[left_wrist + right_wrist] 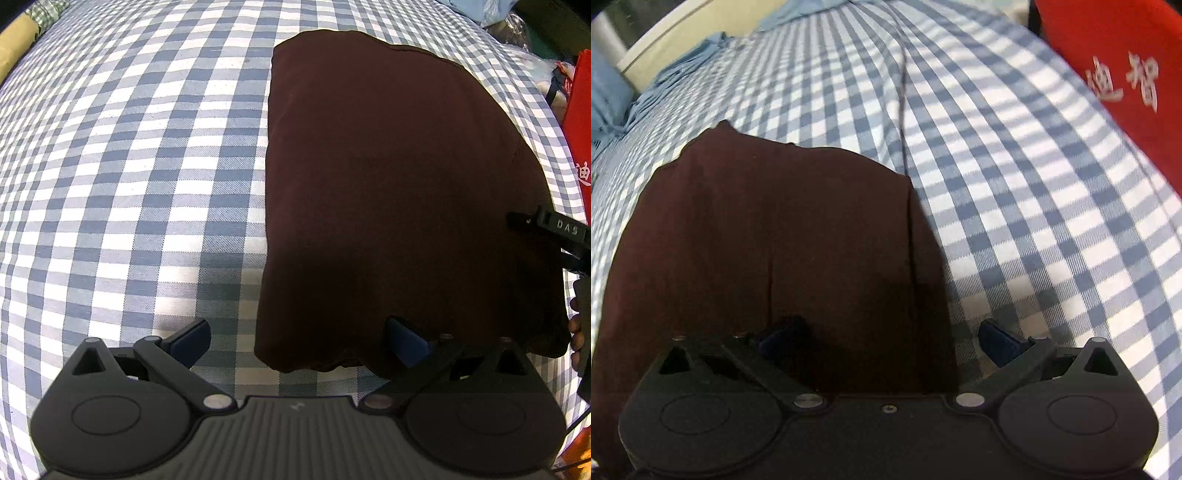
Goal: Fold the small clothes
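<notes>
- In the left wrist view we see the dark maroon garment [399, 206] lying folded and flat on the blue-and-white checked sheet [129, 166], filling the right half of the frame.
- The left gripper [297, 341] sits at the bottom centre of that view. Its jaws stand wide apart and grip nothing: one blue-padded finger lies over bare sheet, the other over the garment's near edge.
- At the right edge of the same view we find the right gripper [546, 225], its black finger marked "DAS" reaching over the garment's right side. A hand [577, 332] shows just below it.
- In the right wrist view the garment [768, 236] fills the lower left of the frame, with a vertical fold line near its right edge.
- The right gripper [890, 339] straddles that right edge with jaws spread wide and nothing between them.
- A red fabric item with white characters [1123, 74] occupies the upper right of that view.
- Light blue cloth [613, 92] lies bunched at the upper left.
</notes>
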`<state>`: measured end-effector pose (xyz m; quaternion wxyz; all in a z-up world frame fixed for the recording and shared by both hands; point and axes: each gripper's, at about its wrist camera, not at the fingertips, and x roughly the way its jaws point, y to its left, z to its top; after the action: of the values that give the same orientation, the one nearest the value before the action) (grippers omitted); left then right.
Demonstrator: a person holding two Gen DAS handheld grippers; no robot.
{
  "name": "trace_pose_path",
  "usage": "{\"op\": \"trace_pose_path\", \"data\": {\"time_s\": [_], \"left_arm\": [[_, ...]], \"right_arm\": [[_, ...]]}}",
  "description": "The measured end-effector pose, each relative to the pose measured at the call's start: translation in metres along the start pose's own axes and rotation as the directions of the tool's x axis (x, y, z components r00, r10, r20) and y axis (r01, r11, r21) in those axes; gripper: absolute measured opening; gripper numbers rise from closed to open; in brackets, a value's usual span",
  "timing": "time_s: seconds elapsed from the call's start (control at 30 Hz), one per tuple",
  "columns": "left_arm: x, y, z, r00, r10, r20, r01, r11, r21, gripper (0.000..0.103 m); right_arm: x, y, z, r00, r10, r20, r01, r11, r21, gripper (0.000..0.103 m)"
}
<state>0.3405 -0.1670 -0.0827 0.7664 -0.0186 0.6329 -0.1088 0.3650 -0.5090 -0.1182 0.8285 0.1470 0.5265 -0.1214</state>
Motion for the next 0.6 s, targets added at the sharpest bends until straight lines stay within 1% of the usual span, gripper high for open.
{"op": "trace_pose_path", "data": {"time_s": [0.07, 0.17, 0.3, 0.5, 0.53, 0.57, 0.6], "left_arm": [[0.000, 0.000, 0.000, 1.000, -0.001, -0.002, 0.001, 1.000, -0.001, 0.103], [0.001, 0.000, 0.000, 1.000, -0.002, -0.002, 0.002, 1.000, -0.001, 0.103], [0.001, 0.000, 0.000, 1.000, -0.002, -0.002, 0.002, 1.000, -0.001, 0.103], [0.000, 0.000, 0.002, 1.000, -0.019, -0.007, 0.019, 1.000, 0.001, 0.103], [-0.003, 0.002, 0.003, 0.999, -0.035, 0.001, 0.035, 0.999, 0.000, 0.103], [-0.009, 0.005, 0.002, 0.998, -0.052, 0.032, 0.053, 0.999, -0.012, 0.102], [-0.015, 0.007, 0.001, 0.996, -0.053, 0.068, 0.055, 0.998, -0.023, 0.102]], "right_arm": [[0.001, 0.000, -0.004, 1.000, -0.002, 0.015, 0.002, 1.000, -0.008, 0.103], [0.004, -0.005, -0.008, 1.000, 0.017, 0.006, -0.017, 1.000, 0.024, 0.103], [0.004, -0.004, -0.011, 1.000, 0.023, 0.014, -0.023, 1.000, 0.014, 0.103], [-0.009, -0.008, -0.026, 0.999, 0.022, 0.048, -0.022, 1.000, 0.004, 0.103], [-0.010, -0.008, -0.026, 0.999, 0.016, 0.049, -0.016, 1.000, -0.006, 0.103], [-0.012, -0.006, -0.026, 0.999, 0.002, 0.054, 0.000, 1.000, -0.026, 0.103], [-0.015, -0.002, -0.027, 0.998, -0.019, 0.067, 0.023, 0.998, -0.058, 0.103]]}}
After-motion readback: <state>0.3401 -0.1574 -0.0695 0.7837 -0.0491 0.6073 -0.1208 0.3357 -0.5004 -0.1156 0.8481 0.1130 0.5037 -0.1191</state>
